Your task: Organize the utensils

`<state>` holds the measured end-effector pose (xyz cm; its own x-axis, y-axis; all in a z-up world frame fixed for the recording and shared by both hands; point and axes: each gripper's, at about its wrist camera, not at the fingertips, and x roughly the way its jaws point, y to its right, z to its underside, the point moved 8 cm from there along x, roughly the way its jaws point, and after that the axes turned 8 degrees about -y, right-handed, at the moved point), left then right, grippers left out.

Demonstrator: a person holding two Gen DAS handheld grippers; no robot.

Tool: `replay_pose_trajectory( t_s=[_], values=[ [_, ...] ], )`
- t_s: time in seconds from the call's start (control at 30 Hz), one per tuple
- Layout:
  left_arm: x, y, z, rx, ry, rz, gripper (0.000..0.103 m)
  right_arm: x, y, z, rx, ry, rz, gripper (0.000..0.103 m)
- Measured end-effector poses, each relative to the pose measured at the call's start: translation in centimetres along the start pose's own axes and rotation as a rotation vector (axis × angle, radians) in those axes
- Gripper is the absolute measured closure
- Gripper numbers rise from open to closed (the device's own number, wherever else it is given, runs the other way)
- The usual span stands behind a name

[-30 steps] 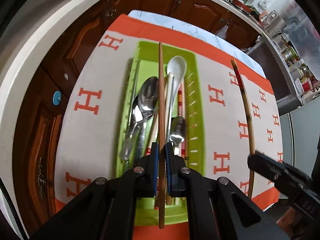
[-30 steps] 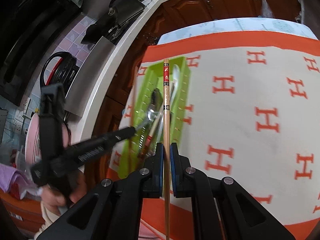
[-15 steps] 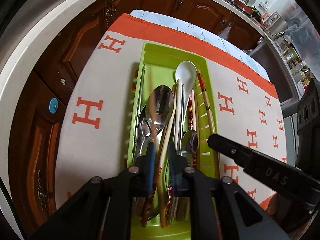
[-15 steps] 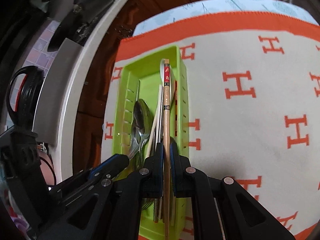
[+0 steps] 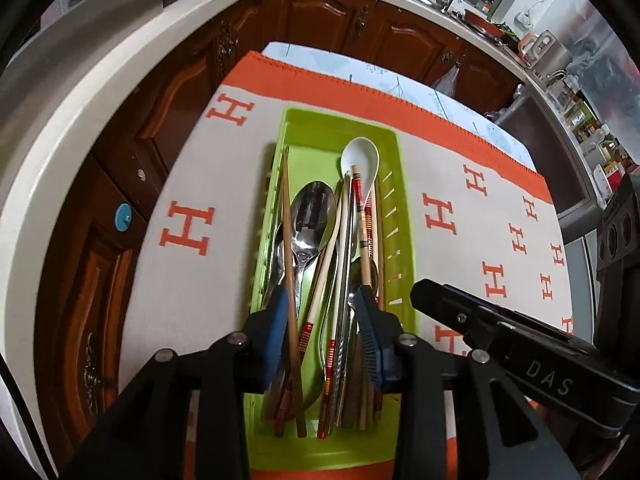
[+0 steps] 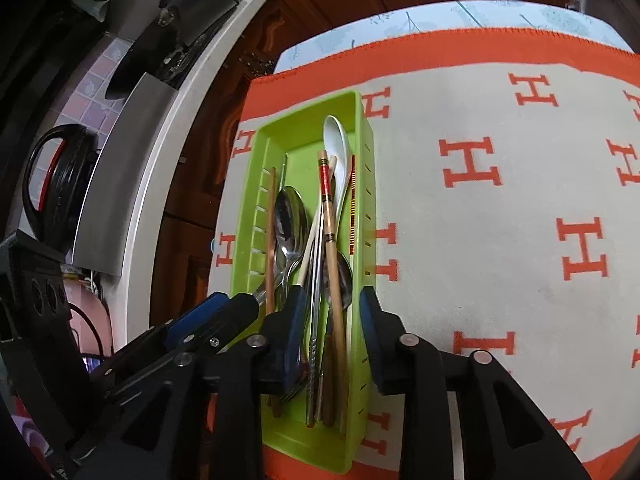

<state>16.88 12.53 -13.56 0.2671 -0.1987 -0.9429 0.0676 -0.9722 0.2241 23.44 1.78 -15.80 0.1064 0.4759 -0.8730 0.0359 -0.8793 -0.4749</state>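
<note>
We take the green tray (image 5: 404, 208) as our landmark: it lies lengthwise on the H-patterned cloth (image 6: 500, 216), well in from the cloth's orange border. Inside it we count a white spoon (image 5: 360, 156) at the far end, steel spoons (image 5: 312, 216) to its left, and chopsticks (image 6: 332, 240) laid along the tray's length. Both grippers hang over the tray's near end. The left gripper (image 5: 324, 328) has its jaws opening, pads clear of the chopsticks lying between them; the right gripper (image 6: 330, 332) likewise is opening, gripping nothing. No utensil shows on the cloth outside the tray. We judge the collecting essentially done; only withdrawal, or tidying crossed pieces, remains.
</note>
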Motion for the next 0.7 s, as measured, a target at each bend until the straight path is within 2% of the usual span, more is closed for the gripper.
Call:
replay_pose_trajectory(
  t_s=[0.1,0.17,0.37,0.53,0.7],
  values=[
    [-0.9,0.2,0.5,0.001,0.011,0.000,0.068,-1.0,-0.4,0.7,-0.033,0.009,0.011,0.074],
    [-1.6,0.5,1.1,0.000,0.022,0.004,0.064,-1.9,-0.6,1.3,-0.060,0.022,0.026,0.074],
    [-3.6,1.4,2.9,0.016,0.066,-0.003,0.041,-5.2,-0.3,3.9,-0.139,0.071,0.090,0.074],
    [-4.9,2.6,4.7,0.041,0.093,-0.001,0.021,-8.1,1.5,6.4,-0.164,0.118,0.150,0.074],
    [-6.0,4.0,6.3,0.067,0.108,-0.021,0.012,-11.1,3.9,8.9,-0.174,0.166,0.210,0.074]
  ],
)
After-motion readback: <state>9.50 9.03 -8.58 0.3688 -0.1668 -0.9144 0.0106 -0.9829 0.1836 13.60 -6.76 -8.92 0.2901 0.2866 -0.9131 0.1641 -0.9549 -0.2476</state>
